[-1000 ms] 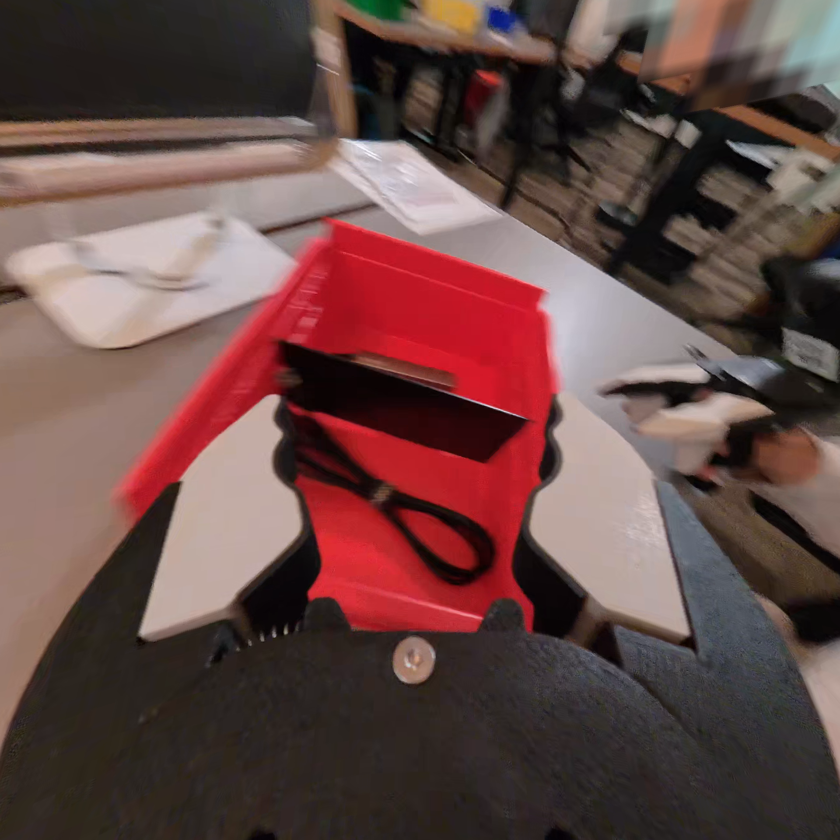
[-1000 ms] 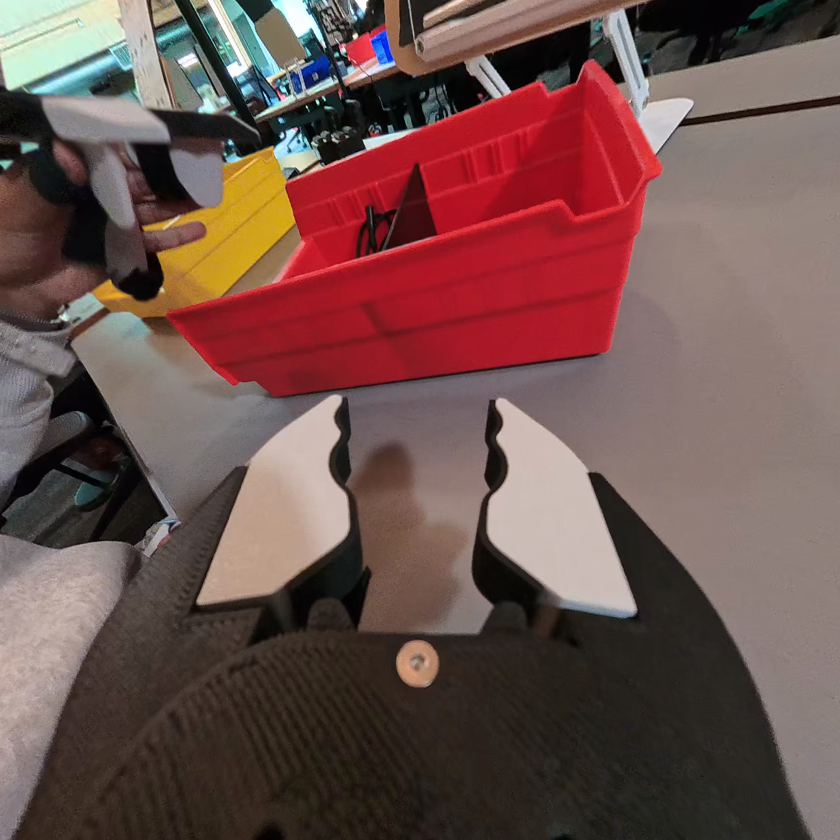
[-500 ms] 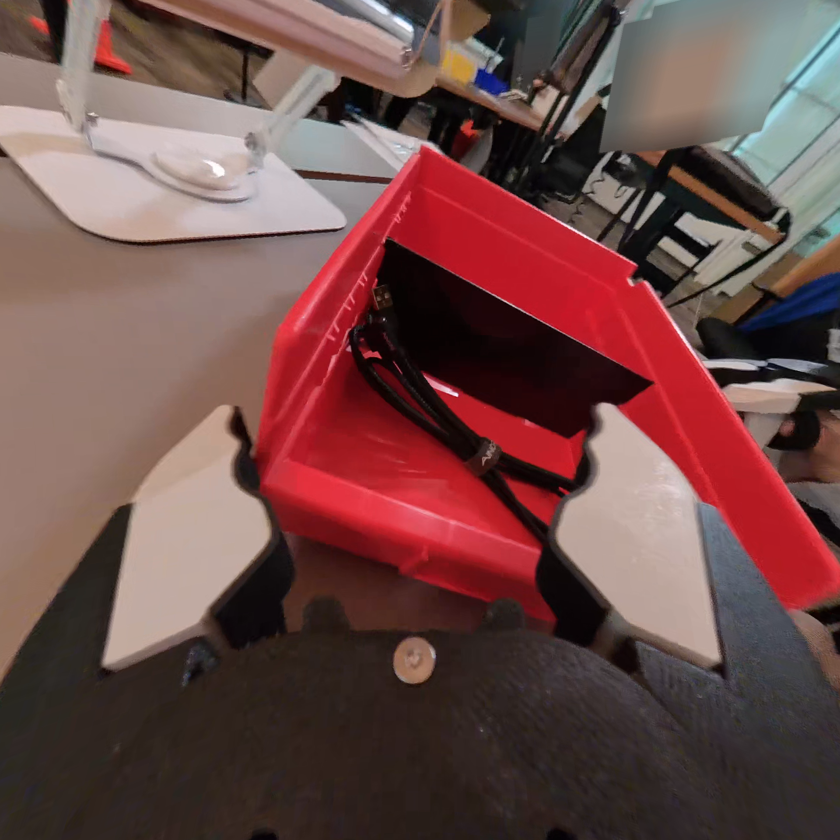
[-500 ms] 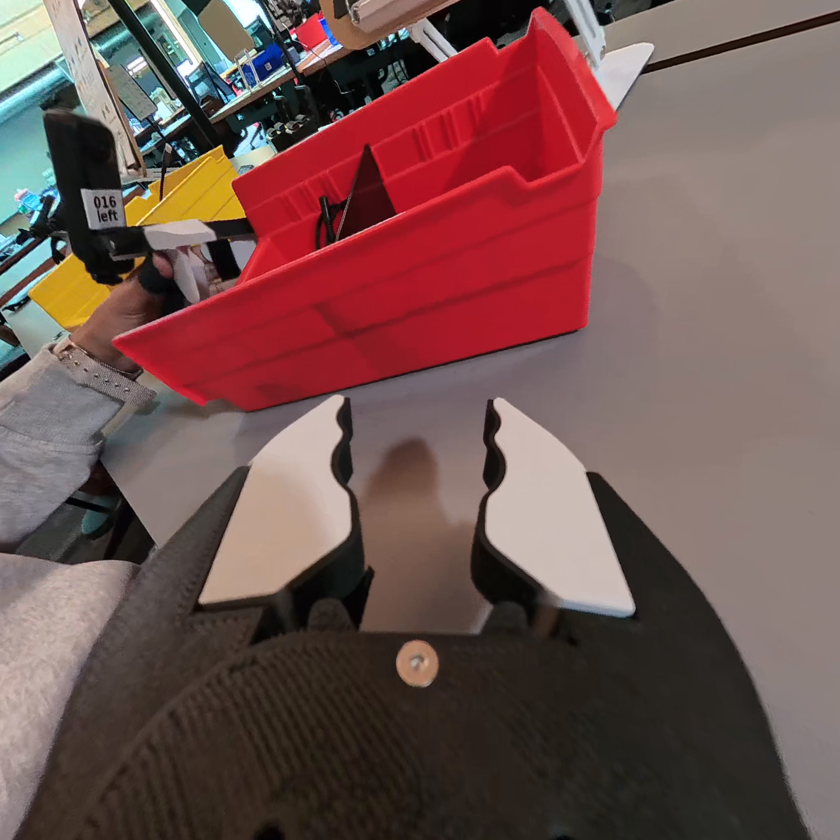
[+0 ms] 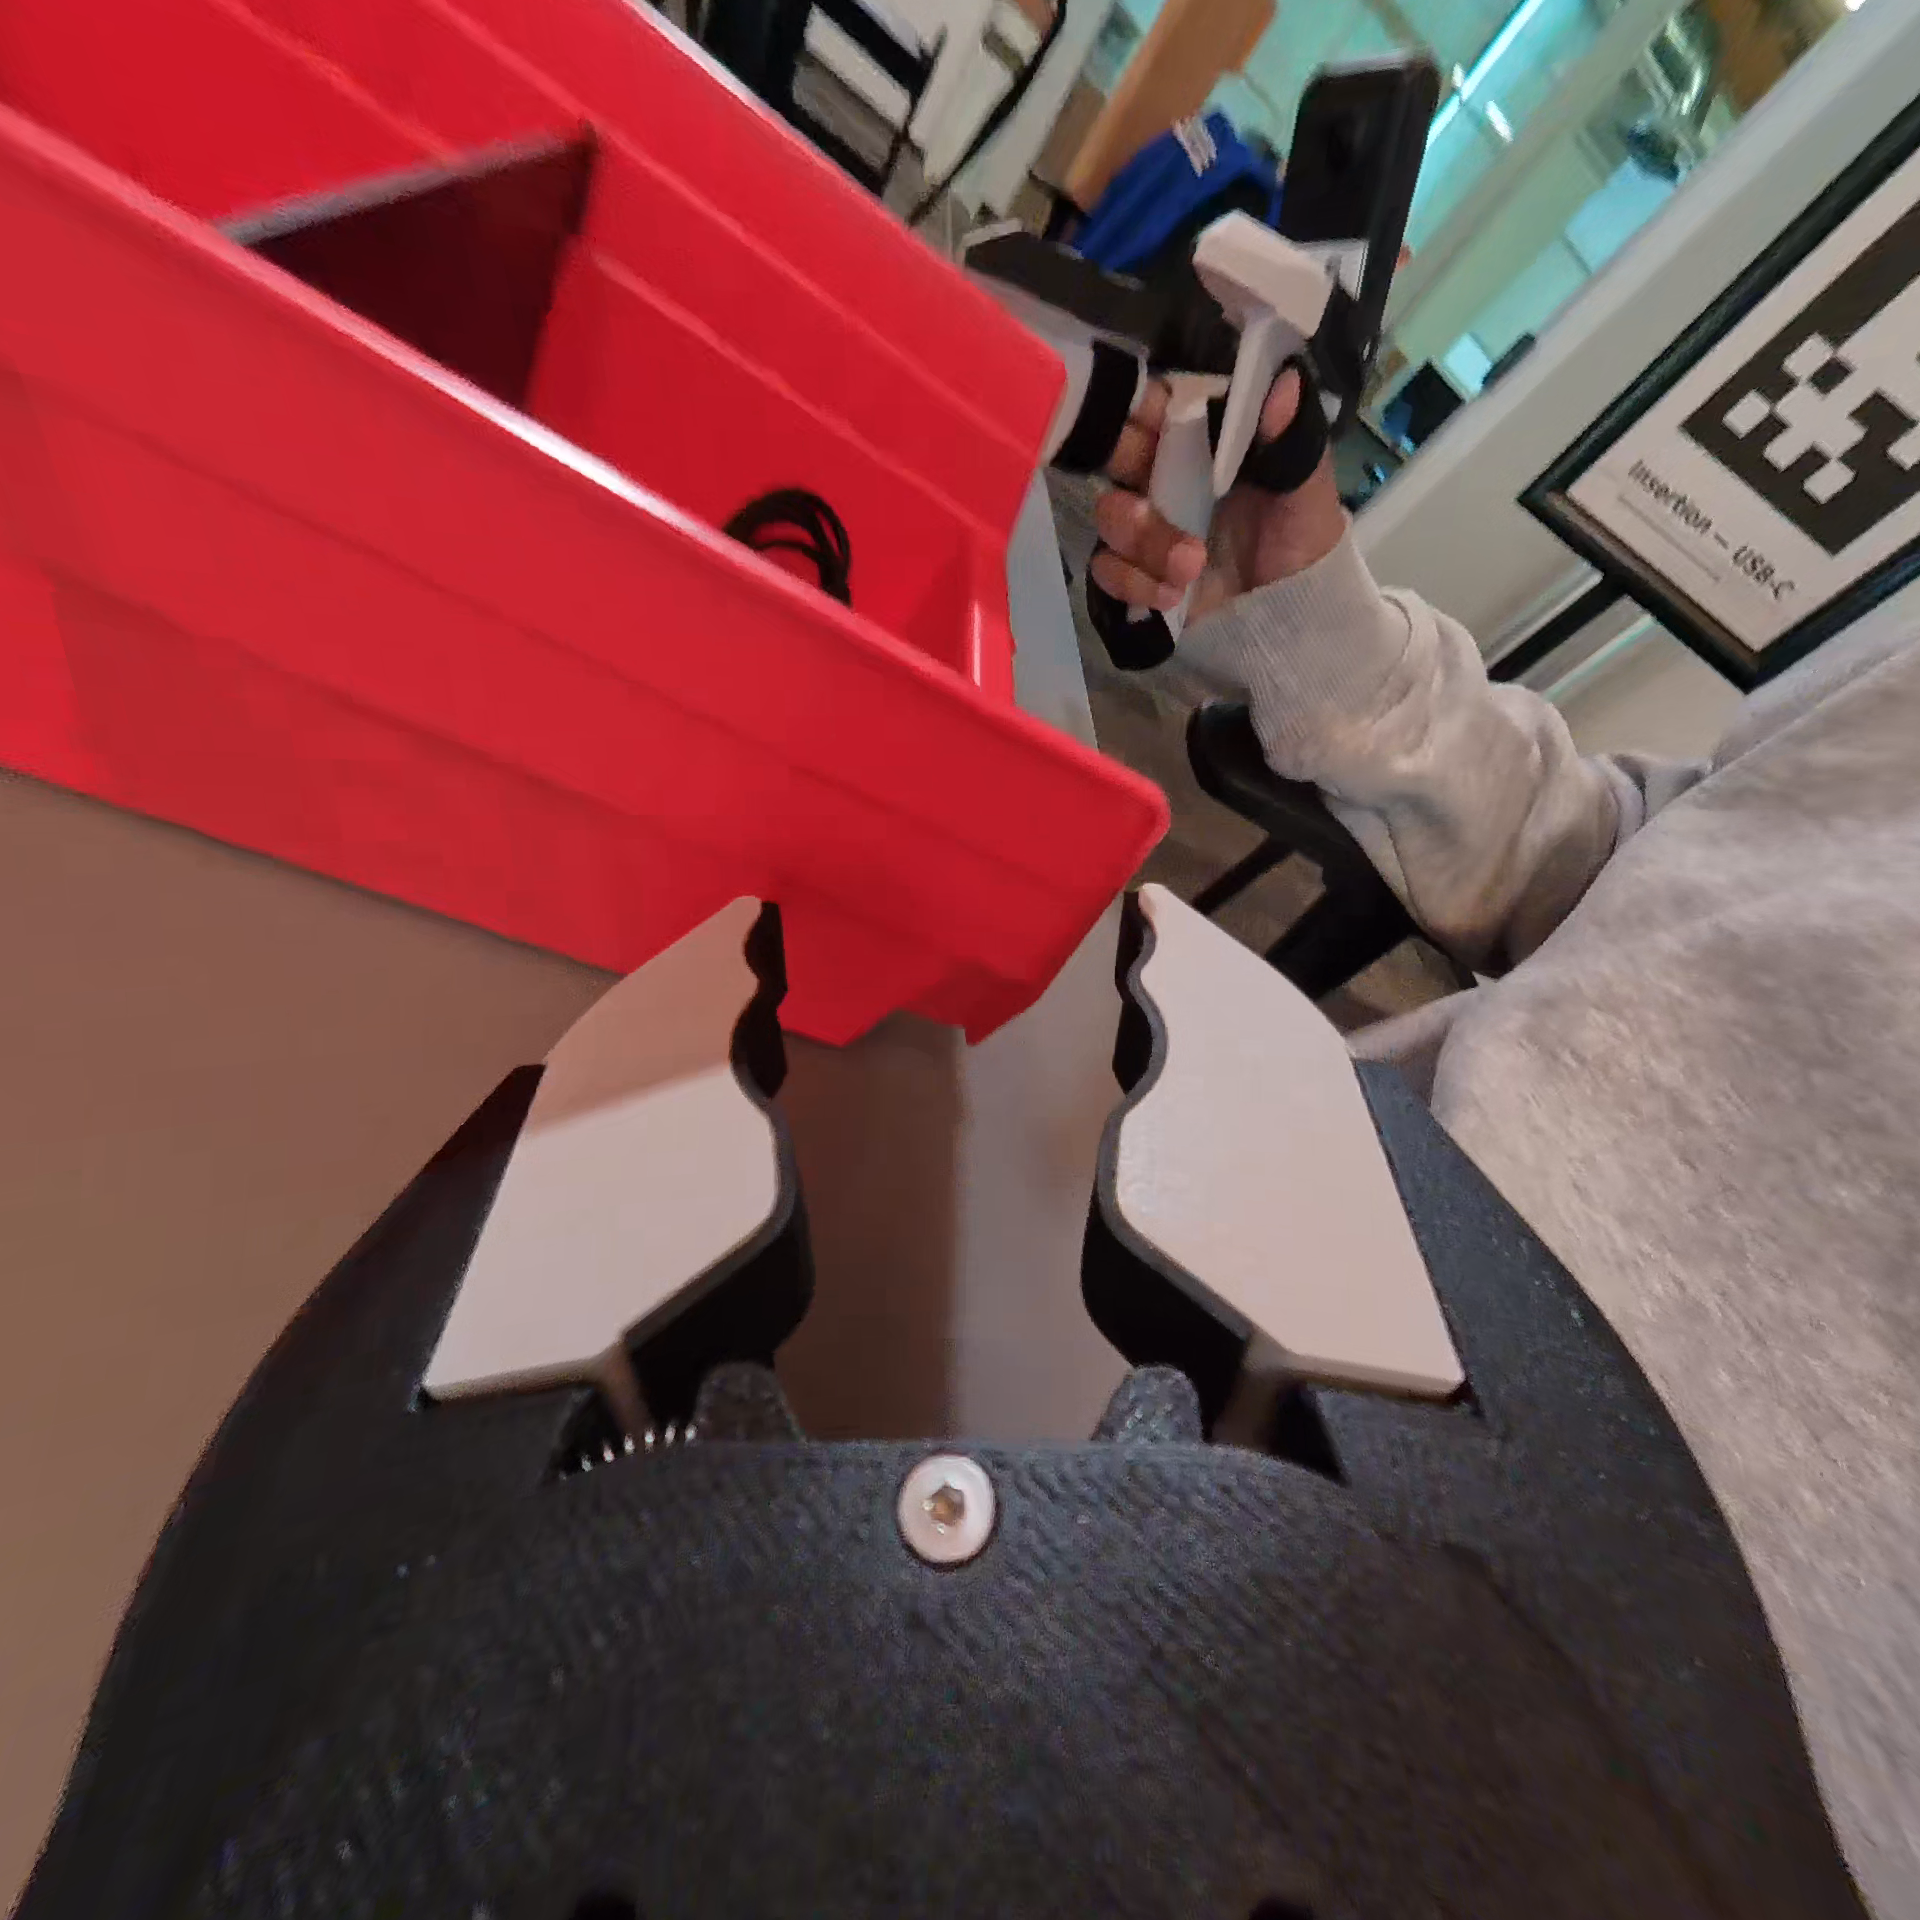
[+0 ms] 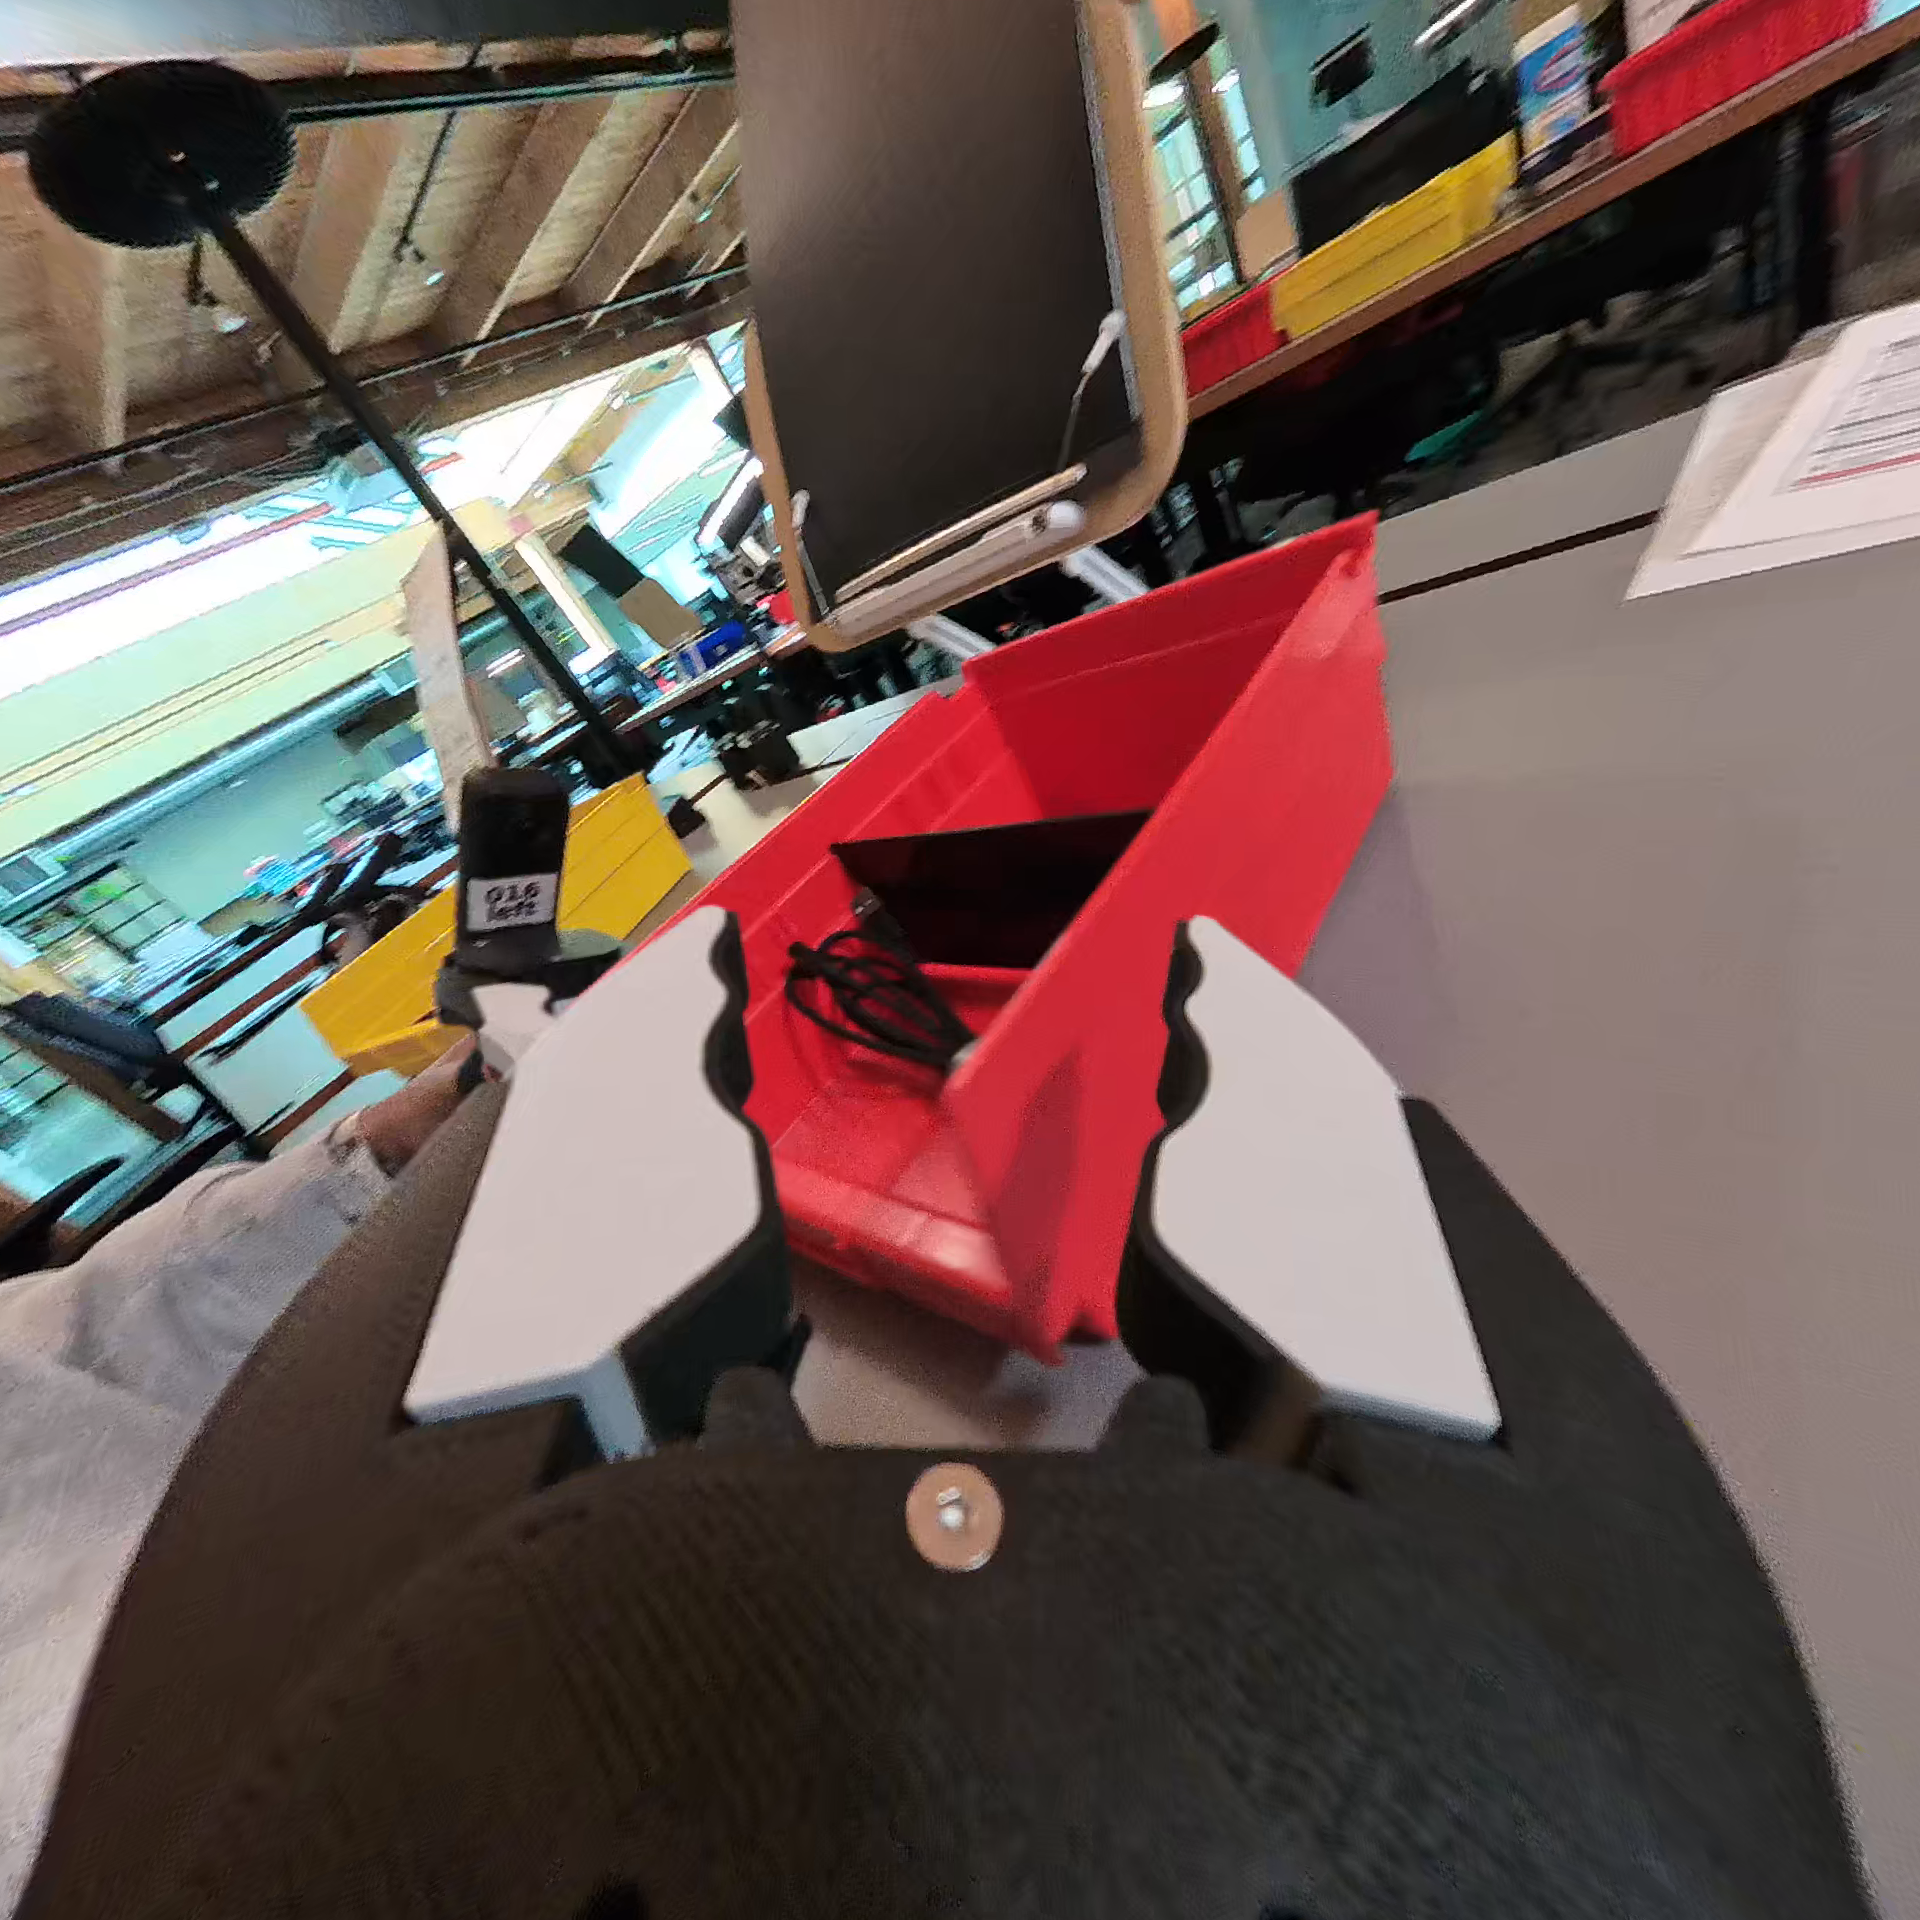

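Beside the near corner of the red bin (image 5: pixel 582 665) on the grey table (image 6: pixel 1621 935), both the left claw (image 5: pixel 940 971) and right claw (image 6: pixel 956 997) are held apart and empty, while a coiled black cable (image 6: pixel 868 987) is seen before the bin's black divider (image 6: pixel 987 883).

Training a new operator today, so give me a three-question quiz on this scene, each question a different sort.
1. True or false: the left gripper grips the red bin.
2. What lies coiled in the bin in front of the black divider? A) cable B) tape C) glove
3. Fill in: the right gripper is ____.

Key: 1 false, it is open with nothing between its fingers; 2 A, the black cable; 3 open.
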The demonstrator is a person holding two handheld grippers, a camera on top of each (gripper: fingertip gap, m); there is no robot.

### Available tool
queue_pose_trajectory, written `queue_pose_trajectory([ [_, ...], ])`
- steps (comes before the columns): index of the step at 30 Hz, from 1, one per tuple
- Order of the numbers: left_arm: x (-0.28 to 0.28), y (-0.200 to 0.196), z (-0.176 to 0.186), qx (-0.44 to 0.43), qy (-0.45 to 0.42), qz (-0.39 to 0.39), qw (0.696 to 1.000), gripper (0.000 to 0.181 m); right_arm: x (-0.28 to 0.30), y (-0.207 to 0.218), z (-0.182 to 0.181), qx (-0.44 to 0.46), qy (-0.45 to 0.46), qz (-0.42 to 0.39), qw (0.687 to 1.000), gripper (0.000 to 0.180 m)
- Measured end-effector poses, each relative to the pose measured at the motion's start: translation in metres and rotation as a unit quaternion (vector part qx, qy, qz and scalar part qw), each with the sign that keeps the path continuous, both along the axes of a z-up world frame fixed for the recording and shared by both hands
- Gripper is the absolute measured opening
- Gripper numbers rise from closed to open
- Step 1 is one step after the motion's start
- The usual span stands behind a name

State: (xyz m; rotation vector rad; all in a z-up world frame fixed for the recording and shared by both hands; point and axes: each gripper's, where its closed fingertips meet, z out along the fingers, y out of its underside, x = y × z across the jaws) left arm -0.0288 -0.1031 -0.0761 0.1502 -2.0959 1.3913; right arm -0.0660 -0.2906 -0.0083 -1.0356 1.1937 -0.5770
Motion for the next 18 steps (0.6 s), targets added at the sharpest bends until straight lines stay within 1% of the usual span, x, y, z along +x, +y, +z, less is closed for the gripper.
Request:
queue_pose_trajectory([
  [2,-0.008,-0.004,-0.009,0.033,0.000,-0.014,0.999,0.065,0.006,0.017,-0.011,-0.011,0.021,0.028,0.999,0.084],
  [4,-0.009,-0.006,-0.016,0.056,-0.004,-0.013,0.998,0.068,0.016,0.026,-0.024,-0.046,0.035,0.019,0.998,0.097],
  [5,-0.009,-0.007,-0.015,0.054,-0.005,-0.010,0.998,0.069,0.021,0.025,-0.028,-0.063,0.040,0.005,0.997,0.096],
  [6,-0.008,-0.007,-0.015,0.054,-0.004,-0.006,0.999,0.070,0.024,0.022,-0.034,-0.080,0.056,-0.009,0.995,0.085],
  [9,-0.007,-0.008,-0.015,0.055,0.013,-0.001,0.998,0.072,0.032,-0.001,-0.055,-0.099,0.114,-0.050,0.987,0.035],
  [10,-0.007,-0.008,-0.015,0.054,0.018,0.001,0.998,0.073,0.033,-0.006,-0.056,-0.096,0.119,-0.045,0.987,0.026],
  [12,-0.004,-0.009,-0.014,0.051,0.028,0.015,0.998,0.072,0.035,-0.017,-0.057,-0.097,0.122,-0.047,0.987,0.022],
  [16,0.001,-0.008,-0.009,0.033,0.065,0.038,0.997,0.068,0.037,-0.049,-0.055,-0.149,0.135,-0.097,0.975,0.005],
  [18,0.005,-0.007,-0.006,0.020,0.083,0.053,0.995,0.064,0.038,-0.066,-0.053,-0.155,0.135,-0.119,0.971,0.008],
])
